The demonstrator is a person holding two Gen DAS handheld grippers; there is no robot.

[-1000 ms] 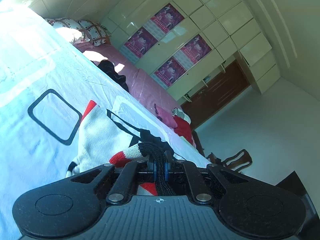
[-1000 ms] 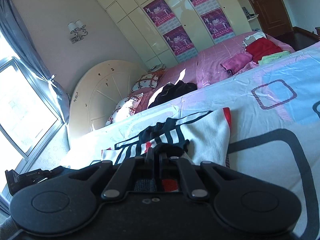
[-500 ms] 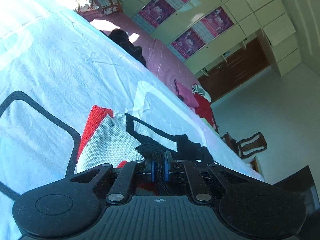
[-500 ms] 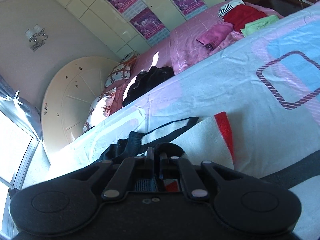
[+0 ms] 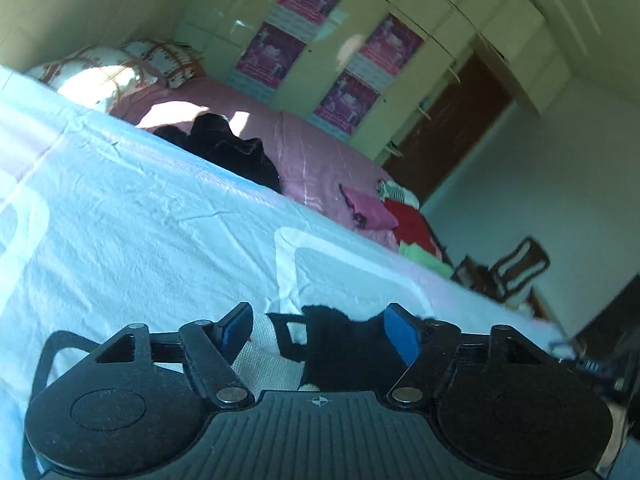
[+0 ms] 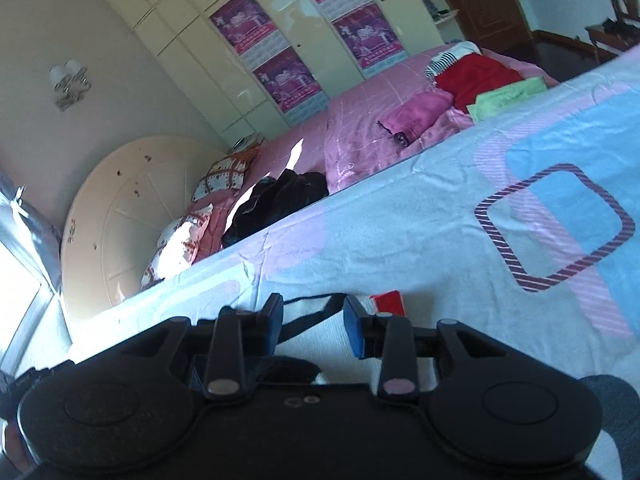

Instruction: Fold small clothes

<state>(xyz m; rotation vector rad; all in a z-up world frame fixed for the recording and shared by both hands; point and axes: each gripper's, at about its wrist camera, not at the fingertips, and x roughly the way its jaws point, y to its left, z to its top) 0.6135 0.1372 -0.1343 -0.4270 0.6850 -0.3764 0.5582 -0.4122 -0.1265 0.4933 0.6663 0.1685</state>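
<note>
A small white knit sweater [image 5: 264, 356] with black and red trim lies on the pale blue bedsheet [image 5: 120, 220]. My left gripper [image 5: 318, 334] hangs low over it, its jaws opening; the black trim lies loose between the blue pads [image 5: 400, 334], which do not press on it. In the right wrist view the same sweater [image 6: 316, 320] shows white with a black stripe and a red edge [image 6: 388, 302]. My right gripper [image 6: 314, 322] is just above it, jaws opening too, with cloth lying free between them.
Beyond the sheet, a pink cover [image 6: 360, 120] carries a dark garment heap [image 6: 276, 204] and folded pink, red and green clothes [image 6: 476, 80]. Pillows [image 5: 100, 72] and a round headboard [image 6: 120, 216] stand at the far end. A wooden chair [image 5: 516, 268] stands past the bed.
Both grippers were shut on the sweater's trim and carried it forward and down over the sheet. Now both sets of jaws have parted and the cloth rests loose.
</note>
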